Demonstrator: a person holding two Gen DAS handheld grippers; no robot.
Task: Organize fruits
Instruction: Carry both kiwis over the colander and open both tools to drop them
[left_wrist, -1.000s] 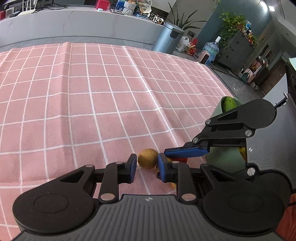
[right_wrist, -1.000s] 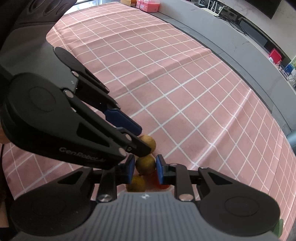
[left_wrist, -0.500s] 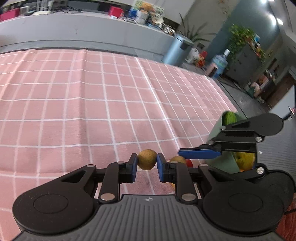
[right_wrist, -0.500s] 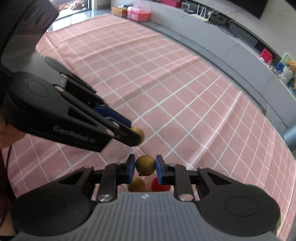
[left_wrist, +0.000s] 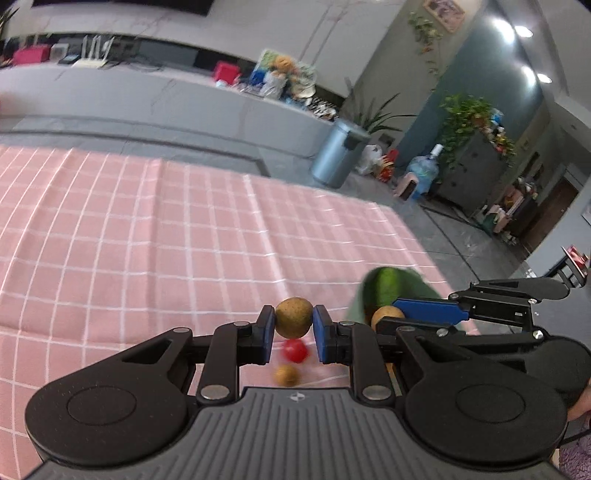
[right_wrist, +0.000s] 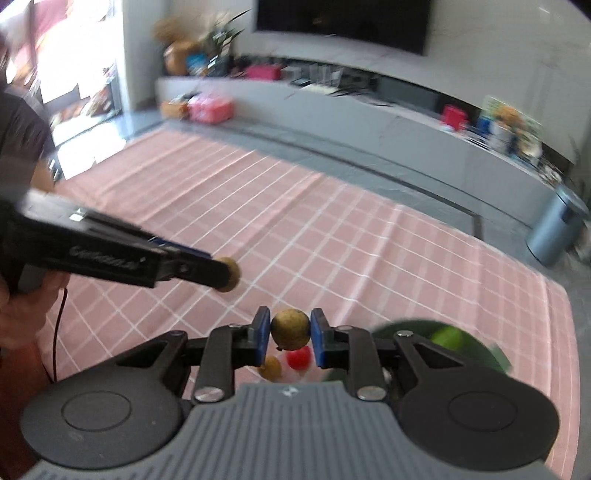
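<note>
Fruit is now off the cloth in both of your grippers. A second ago each gripper sat low over the pile; now both have lifted. Your left gripper (left_wrist: 294, 328) is clamped on a brown fruit (left_wrist: 293, 317), low centre of the left view. Your right gripper (right_wrist: 290, 334) pinches a second brown fruit (right_wrist: 290, 329), low centre of the right view. That likely means both picks succeeded, and carrying comes next.

Below, a red fruit (left_wrist: 294, 350) and another small brown one (left_wrist: 286, 374) lie on the pink checked cloth (left_wrist: 147, 240). A green bowl (left_wrist: 391, 291) sits at lower right, holding green produce. Behind: a grey counter, bin, plants and a dark screen, all blurred.
</note>
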